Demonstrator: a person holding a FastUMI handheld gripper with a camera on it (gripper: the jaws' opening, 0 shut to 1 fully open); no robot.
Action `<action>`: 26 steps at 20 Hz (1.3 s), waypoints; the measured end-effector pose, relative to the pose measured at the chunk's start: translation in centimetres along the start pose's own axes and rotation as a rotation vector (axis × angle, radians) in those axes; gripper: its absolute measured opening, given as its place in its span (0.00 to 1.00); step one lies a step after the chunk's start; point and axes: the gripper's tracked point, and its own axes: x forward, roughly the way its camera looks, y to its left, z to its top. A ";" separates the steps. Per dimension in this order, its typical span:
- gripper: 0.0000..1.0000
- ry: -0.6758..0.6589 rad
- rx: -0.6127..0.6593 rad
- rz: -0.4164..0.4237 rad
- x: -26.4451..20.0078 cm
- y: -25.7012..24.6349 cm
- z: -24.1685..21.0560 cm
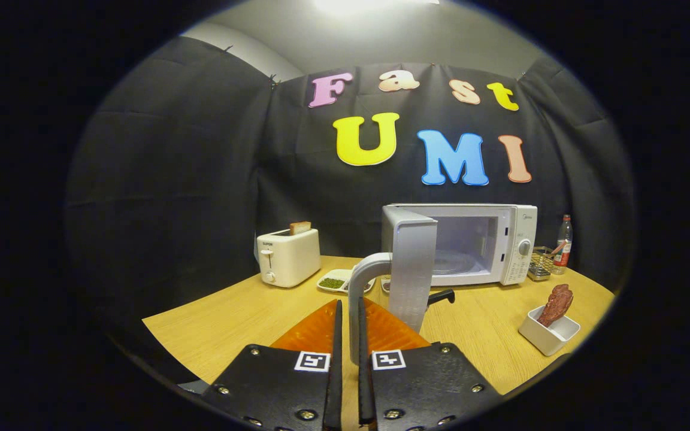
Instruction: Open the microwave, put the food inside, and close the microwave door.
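Microwave door handle (362,287) between hand-held gripper (348,335) fingers

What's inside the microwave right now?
The microwave stands open; its round turntable looks bare. The open door, whose handle the gripper clamps, covers the chamber's left part.

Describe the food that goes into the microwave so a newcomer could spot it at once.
Start at the white microwave standing open at the back of the wooden table, its door handle clamped in the gripper. Off its control-panel side, nearer the table's front edge, sits a small white square dish. The food is the reddish-brown chunk standing up out of it.
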 end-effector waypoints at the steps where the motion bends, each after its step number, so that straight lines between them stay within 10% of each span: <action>1: 0.11 0.000 0.004 0.020 -0.3 0.6 -0.2; 9: 0.11 -0.052 0.065 0.248 -5.8 0.7 3.4; 13: 0.73 -0.126 0.030 0.270 -8.2 -3.9 6.2; 16: 0.91 -0.122 -0.011 0.308 -8.8 -5.9 6.1; 26: 0.95 -0.103 -0.052 0.143 -10.0 -22.7 4.3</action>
